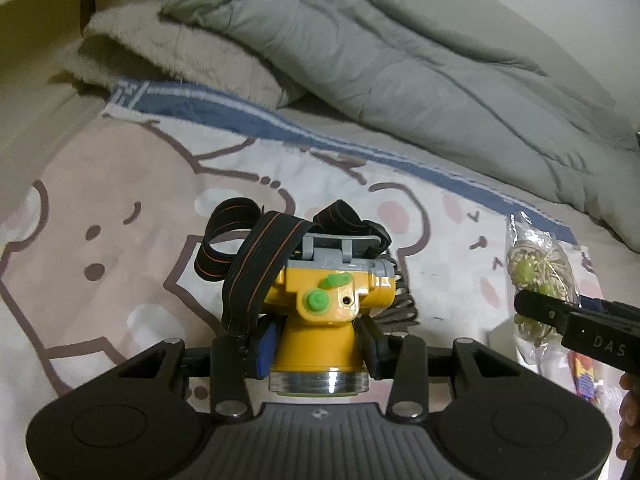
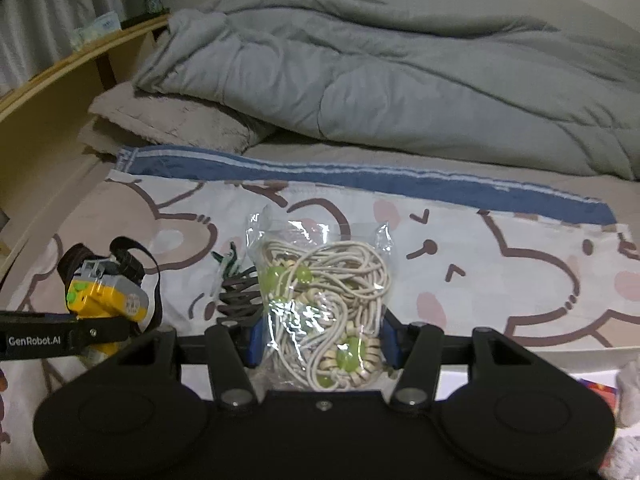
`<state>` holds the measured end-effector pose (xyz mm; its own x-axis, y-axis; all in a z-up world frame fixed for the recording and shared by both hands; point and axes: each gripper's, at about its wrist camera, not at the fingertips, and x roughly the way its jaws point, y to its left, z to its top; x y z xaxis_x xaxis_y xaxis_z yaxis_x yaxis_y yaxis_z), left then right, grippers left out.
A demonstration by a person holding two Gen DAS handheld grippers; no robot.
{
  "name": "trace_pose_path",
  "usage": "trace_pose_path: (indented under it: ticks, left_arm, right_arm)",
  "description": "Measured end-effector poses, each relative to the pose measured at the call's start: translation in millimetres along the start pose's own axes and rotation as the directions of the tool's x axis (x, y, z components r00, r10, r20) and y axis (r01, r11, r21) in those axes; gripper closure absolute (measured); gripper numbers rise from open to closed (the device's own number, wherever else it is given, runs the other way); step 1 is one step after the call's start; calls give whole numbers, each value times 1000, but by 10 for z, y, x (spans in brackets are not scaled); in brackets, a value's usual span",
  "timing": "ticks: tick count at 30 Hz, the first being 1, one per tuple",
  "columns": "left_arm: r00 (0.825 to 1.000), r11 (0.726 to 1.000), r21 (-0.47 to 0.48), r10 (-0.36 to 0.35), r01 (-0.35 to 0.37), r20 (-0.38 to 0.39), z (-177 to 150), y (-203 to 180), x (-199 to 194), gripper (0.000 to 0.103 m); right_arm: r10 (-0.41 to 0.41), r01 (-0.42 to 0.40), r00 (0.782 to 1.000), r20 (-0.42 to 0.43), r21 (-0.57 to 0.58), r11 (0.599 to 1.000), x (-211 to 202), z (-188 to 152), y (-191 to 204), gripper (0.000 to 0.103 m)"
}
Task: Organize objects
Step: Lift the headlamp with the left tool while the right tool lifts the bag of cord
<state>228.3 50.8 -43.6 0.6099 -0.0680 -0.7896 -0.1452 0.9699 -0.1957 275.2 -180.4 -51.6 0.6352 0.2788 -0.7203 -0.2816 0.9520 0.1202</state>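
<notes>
Both hands loaded — the left gripper (image 1: 316,344) is clamped on the yellow headlamp (image 1: 320,312), lens end toward the camera, straps trailing ahead. Just to its right, the right gripper (image 2: 322,344) pinches the bag of corded beads (image 2: 324,304), both over the bear-print blanket (image 2: 500,280).

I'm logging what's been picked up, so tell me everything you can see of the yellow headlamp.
The headlamp has a glossy yellow plastic body, green buttons, a grey bracket behind, a silver-rimmed clear lens facing the camera, and a loose black strap with orange stripes. The left hand-held gripper clamps its sides above the cartoon blanket; the right-wrist view shows it tilted.
</notes>
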Motion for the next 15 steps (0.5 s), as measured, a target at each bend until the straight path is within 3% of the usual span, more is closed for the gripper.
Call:
trace_pose_path:
  ticks: [15]
  left_arm:
    - [994, 997, 63, -52, 46, 99, -365, -270, -768, 59]
  right_arm:
    - [21, -17, 997, 80, -42, 999, -979, -283, 118, 48]
